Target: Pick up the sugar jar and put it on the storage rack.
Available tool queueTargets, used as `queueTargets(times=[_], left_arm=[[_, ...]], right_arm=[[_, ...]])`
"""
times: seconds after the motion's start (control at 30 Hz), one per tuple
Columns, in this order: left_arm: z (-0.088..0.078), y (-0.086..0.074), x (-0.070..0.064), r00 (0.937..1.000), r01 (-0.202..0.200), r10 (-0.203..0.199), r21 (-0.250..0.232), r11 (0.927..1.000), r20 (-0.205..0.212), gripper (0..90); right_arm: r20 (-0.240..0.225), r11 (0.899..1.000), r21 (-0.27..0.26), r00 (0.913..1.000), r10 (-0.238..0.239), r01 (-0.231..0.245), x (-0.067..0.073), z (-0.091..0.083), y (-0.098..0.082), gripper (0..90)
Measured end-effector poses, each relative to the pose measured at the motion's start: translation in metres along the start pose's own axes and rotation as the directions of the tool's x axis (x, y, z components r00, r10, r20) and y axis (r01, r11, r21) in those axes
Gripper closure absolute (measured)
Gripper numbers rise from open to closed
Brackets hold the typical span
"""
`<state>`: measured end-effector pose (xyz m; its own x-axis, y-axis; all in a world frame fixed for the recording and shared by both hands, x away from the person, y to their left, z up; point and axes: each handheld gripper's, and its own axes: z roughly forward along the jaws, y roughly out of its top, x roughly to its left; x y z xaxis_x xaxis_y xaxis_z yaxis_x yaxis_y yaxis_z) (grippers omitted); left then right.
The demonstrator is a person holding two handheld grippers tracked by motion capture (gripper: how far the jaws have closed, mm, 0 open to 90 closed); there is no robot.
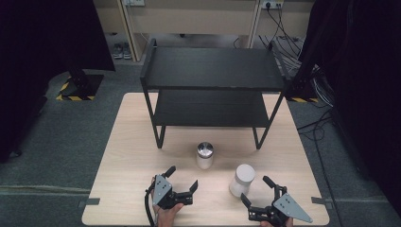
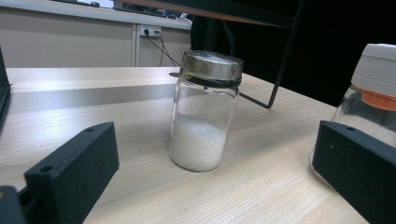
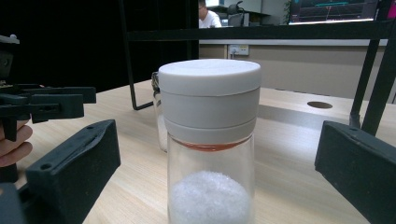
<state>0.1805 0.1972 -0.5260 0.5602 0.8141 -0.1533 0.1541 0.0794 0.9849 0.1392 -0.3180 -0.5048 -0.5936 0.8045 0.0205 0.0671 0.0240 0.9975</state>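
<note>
Both claws, left [image 1: 182, 179] and right [image 1: 257, 189], gape wide near the table's [image 1: 127, 156] front edge, holding nothing. The white-capped jar [image 1: 242, 179] stands just beyond the right; the metal-lidded jar [image 1: 205, 155] stands mid-table.

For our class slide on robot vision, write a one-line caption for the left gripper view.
Open left gripper faces a metal-lidded glass jar of white granules on the wooden table.

No readable text, labels, brands or numbers on anything, monitor writing too blurred
</note>
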Motion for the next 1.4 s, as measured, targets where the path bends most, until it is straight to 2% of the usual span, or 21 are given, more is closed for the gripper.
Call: queueTargets(times=[0.2,0.3,0.6,0.8,0.93,1.0,1.4], left_arm=[[0.000,0.001,0.002,0.9999,0.006,-0.006,0.003,1.0000,0.009,0.0],[0.001,0.001,0.005,0.9995,0.028,-0.028,-0.003,0.9996,0.016,0.0],[0.012,0.014,0.009,0.9992,0.007,-0.007,0.014,0.9999,0.038,0.0],[0.025,0.022,0.011,0.9993,-0.012,0.010,0.053,0.9985,0.037,0.1],[0.032,0.026,0.011,0.9996,-0.004,0.003,0.061,0.9981,0.029,0.2],[0.035,0.029,0.010,0.9994,-0.017,0.015,0.069,0.9975,0.031,0.2],[0.067,0.046,0.008,0.9979,-0.051,0.044,0.144,0.9883,0.048,0.1]], right_arm=[[0.000,1.000,0.000,1.0000,0.004,-0.004,0.000,0.000,0.000,0.3],[-0.001,1.000,0.000,1.0000,0.002,-0.002,0.000,0.000,0.000,0.3],[-0.005,1.000,-0.002,1.0000,0.003,-0.003,0.000,0.000,0.000,0.3],[-0.006,1.000,-0.003,0.9999,0.008,-0.008,0.000,0.000,-0.001,0.3],[-0.007,1.000,-0.003,0.9999,0.010,-0.010,0.000,0.000,-0.001,0.3],[-0.007,1.000,-0.002,0.9999,0.011,-0.011,0.000,0.000,-0.001,0.3],[-0.005,0.999,-0.008,0.9995,0.031,-0.031,-0.002,0.000,-0.002,0.3]])
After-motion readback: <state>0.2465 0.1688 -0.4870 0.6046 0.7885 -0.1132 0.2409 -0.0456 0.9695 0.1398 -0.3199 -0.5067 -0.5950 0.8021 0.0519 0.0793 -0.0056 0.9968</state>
